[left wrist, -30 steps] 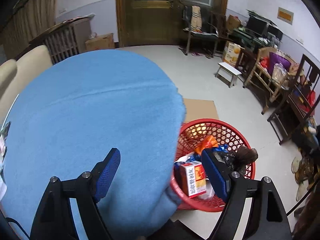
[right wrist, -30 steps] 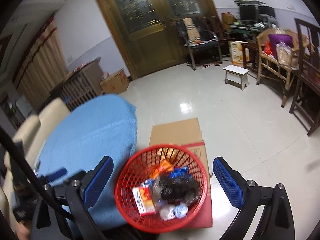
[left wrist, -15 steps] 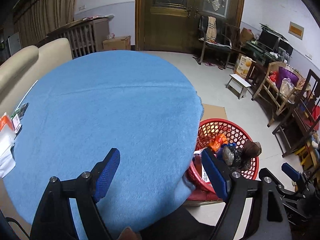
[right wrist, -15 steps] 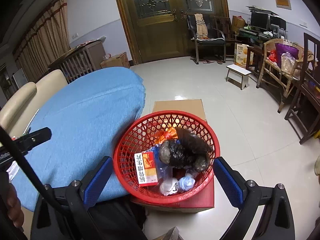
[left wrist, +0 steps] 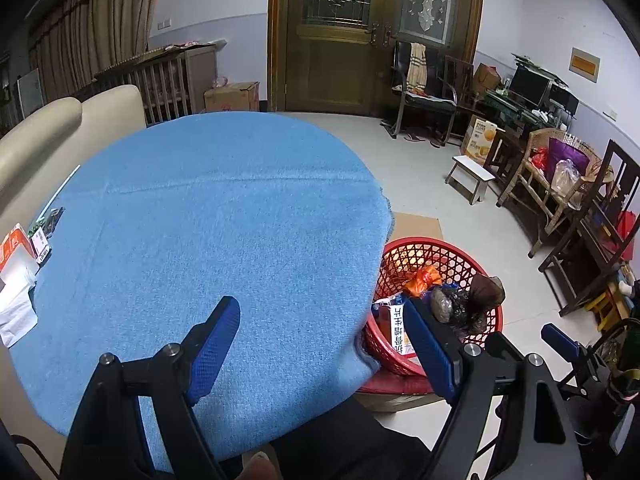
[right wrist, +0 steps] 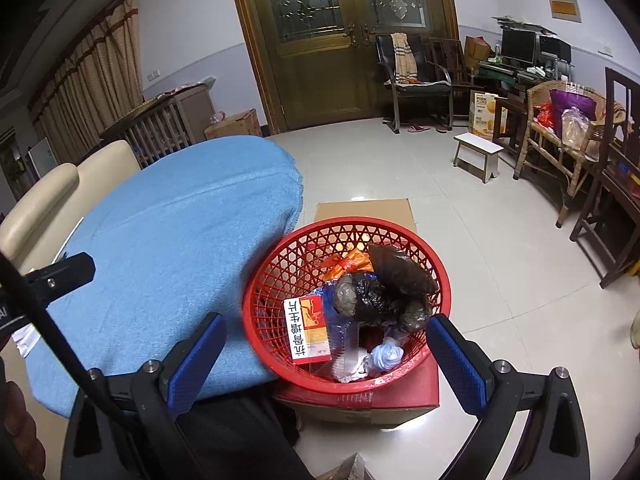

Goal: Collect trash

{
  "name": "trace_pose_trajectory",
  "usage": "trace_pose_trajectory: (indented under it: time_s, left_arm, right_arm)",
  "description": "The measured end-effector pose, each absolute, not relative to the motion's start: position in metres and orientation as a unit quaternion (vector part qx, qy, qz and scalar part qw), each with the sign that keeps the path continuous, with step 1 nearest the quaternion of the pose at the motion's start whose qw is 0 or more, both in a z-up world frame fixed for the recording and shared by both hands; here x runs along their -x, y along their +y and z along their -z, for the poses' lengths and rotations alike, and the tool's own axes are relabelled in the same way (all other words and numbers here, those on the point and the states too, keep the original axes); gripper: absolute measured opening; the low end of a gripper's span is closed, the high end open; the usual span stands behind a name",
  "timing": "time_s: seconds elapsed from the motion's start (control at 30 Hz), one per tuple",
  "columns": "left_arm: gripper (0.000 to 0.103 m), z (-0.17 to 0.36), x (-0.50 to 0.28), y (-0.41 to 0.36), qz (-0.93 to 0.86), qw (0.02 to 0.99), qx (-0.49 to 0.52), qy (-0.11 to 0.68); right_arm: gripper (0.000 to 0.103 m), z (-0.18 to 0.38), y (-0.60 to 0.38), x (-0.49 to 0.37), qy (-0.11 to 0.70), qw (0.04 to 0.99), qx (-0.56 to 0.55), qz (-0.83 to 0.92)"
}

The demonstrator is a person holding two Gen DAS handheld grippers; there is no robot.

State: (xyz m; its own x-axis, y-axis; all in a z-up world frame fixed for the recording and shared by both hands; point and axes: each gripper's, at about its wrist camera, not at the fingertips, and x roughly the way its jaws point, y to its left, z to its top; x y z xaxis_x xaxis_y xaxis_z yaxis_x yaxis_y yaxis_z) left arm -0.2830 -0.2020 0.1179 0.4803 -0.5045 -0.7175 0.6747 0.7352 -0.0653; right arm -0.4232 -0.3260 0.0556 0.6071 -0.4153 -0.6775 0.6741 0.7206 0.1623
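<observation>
Blue cloth covered the round tabletop, and a red mesh basket sat on a cardboard box just beside its edge. The basket already held a red-and-white carton, a black plastic bag, an orange wrapper and a crumpled blue-white wad. Both tools were empty: the left hand-held gripper hovered over the near side of the cloth with its jaws spread wide, and the right hand-held gripper hung above the basket, jaws likewise apart. The drop-off seemed finished, so the step in hand was probably fetching more. What remained lay at the tabletop's far left edge: white tissue and small packets, well apart from the left hand-held gripper. Reaching them would call for swinging left across the cloth.
</observation>
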Motion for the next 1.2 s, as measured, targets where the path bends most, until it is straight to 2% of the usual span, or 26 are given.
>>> trace_pose_trajectory:
  time_s: [1.2]
  left_arm:
    - [0.086, -0.1098, 0.2908, -0.2086, 0.346, 0.851, -0.139, 0.371]
  right_arm:
    - [0.101, -0.0514, -0.3262, 0.4235, 0.316, 0.867, -0.206, 0.325]
